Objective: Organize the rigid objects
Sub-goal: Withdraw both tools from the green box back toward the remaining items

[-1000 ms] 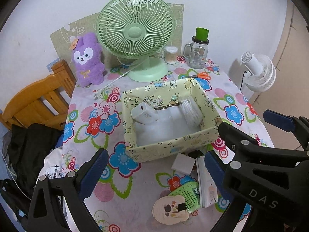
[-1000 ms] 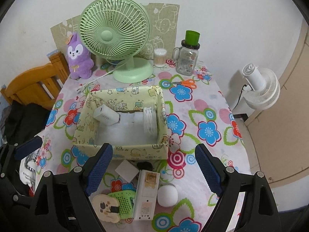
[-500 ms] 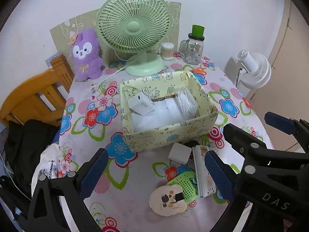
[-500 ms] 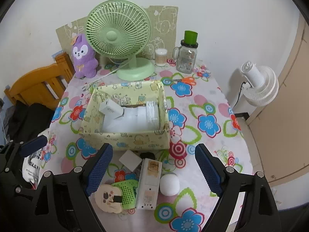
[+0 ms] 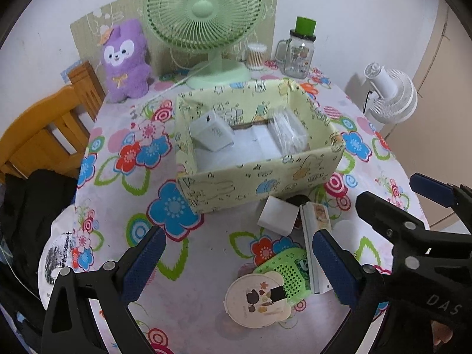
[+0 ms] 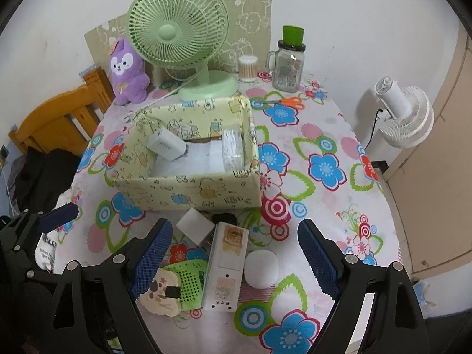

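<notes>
Rigid objects: small cluster lying loose on the flowered tablecloth (image 6: 324, 135), near side, just in front of the box.
Box: yellow patterned storage box (image 6: 188, 194), mid-table, open top; likely the collecting place, since a white adapter (image 6: 166, 147) leans in its far-left corner and a clear-wrapped packet (image 6: 233, 149) stands against its right wall.
Cluster, right-wrist view: white cube (image 6: 194, 227) touching the box's near wall; small dark item behind it, too hidden to name; long white remote-like unit (image 6: 225, 268) lying lengthwise; white round puck (image 6: 262, 268) just to its right; green perforated case (image 6: 185, 280) to its left, partly under a cream animal-shaped tin (image 6: 160, 295).
Right gripper (image 6: 233, 262): jaws spread wide, nothing between the pads; straddles the remote-like unit from above, so that looks the probable first pick.
Left gripper (image 5: 236, 265): jaws likewise released, empty, hanging over the green case and tin.
Background: green desk fan (image 6: 180, 35), purple plush (image 6: 126, 70), glass jar (image 6: 287, 65), orange scissors (image 6: 290, 103) at far edge, well apart from the cluster.
Stage, judged: early; most pieces not yet boxed.
</notes>
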A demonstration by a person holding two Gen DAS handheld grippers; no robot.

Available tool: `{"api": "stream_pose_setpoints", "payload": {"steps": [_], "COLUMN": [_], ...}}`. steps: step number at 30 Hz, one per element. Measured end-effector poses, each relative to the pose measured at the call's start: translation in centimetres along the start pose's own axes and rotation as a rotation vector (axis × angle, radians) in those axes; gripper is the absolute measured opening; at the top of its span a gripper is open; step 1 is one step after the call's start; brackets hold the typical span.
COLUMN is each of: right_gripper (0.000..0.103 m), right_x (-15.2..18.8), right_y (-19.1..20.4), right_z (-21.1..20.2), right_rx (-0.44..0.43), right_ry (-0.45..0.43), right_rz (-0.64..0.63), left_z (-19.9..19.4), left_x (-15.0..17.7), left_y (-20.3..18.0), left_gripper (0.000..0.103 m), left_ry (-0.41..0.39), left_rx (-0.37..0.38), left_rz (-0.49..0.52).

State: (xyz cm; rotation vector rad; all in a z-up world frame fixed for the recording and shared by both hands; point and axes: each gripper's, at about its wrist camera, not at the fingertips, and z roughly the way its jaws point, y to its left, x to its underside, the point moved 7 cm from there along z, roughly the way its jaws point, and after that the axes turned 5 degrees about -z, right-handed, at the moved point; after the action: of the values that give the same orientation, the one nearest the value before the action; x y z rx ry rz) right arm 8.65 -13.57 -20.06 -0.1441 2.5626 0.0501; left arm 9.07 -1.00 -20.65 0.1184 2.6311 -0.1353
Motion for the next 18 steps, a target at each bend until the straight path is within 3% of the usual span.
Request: {"api": "stream_pose_setpoints", "payload": {"steps": [18], "right_gripper": [0.089], "right_x": [1.8], "right_y": [-2.2], "right_z": [3.7], "right_rx": [-0.021], "right_ry": [0.071], "right_rz": [0.021], "left_z": [4.0], "left_x": [0.9], "left_y": [-0.3], "left_gripper": [0.101], "left_ry": [0.069], "left_rx": [-0.004], "left_rz": [0.001]}}
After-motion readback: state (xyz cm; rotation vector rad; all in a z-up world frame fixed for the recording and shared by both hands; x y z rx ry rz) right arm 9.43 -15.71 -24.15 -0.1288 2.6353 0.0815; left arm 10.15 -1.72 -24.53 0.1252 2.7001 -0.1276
